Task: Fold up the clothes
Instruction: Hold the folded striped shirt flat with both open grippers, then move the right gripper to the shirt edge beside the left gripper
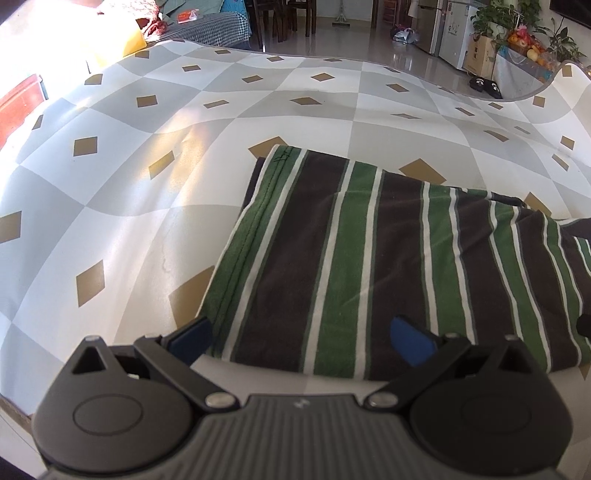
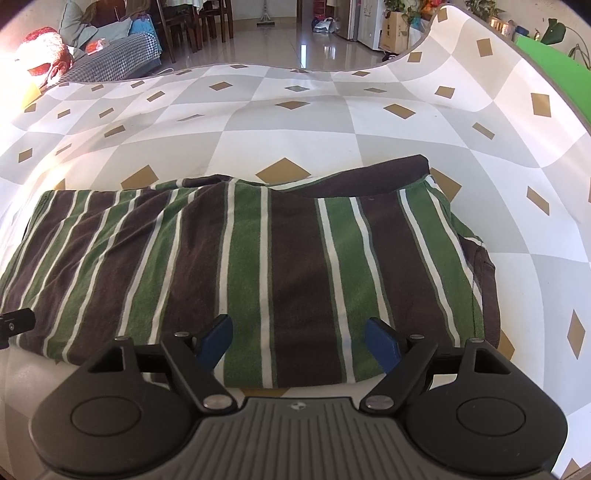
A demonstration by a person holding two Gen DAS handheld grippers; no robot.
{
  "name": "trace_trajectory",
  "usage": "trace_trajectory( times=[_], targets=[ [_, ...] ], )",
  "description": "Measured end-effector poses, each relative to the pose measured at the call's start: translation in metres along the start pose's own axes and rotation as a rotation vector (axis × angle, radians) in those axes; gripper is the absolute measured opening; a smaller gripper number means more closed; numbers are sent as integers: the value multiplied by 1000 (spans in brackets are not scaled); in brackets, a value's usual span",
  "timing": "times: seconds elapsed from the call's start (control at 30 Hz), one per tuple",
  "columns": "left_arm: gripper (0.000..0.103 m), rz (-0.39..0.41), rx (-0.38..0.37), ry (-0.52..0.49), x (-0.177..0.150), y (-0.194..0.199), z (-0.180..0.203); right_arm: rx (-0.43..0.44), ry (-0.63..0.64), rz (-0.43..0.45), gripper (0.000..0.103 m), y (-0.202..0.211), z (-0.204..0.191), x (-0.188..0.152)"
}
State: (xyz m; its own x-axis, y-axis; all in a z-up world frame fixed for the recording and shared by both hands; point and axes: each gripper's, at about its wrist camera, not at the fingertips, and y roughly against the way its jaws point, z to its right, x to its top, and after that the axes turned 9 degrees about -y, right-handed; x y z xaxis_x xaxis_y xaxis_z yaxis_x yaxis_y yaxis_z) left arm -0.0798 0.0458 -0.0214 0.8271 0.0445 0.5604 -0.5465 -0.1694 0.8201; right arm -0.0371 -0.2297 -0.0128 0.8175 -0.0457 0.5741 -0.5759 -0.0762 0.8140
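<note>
A striped garment (image 1: 369,254) in brown, green and white lies folded flat on the table. In the right wrist view the same garment (image 2: 258,266) fills the middle, with a dark brown collar or sleeve edge poking out at its far right. My left gripper (image 1: 301,338) is open over the garment's near left corner, blue pads wide apart, nothing between them. My right gripper (image 2: 299,341) is open above the garment's near edge, also holding nothing. A bit of the left gripper shows at the left edge of the right wrist view.
The table wears a cloth (image 1: 147,166) with grey and white checks and gold diamonds; its far right corner curls up (image 2: 480,74). Beyond are a sofa (image 1: 207,26), dining chairs, a fridge (image 1: 432,26), plants and a tiled floor.
</note>
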Motion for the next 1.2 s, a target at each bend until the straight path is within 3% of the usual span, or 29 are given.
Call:
trace_trajectory(
  times=[0.23,0.53,0.97,1.2],
  targets=[
    [103,-43,45,48,0,-7,-15,111,72,16,78,6,-32,-5],
    [103,-73,-5,116,-8,-17,-33,91,144,-60,78,-11,-62,-16],
    [103,-89,-5,103,-10,-17,-37,69,153,-62,78,-12,-64,-17],
    [103,-122,-40,118,0,-11,-43,140,188,-21,77,3,-81,-16]
  ],
)
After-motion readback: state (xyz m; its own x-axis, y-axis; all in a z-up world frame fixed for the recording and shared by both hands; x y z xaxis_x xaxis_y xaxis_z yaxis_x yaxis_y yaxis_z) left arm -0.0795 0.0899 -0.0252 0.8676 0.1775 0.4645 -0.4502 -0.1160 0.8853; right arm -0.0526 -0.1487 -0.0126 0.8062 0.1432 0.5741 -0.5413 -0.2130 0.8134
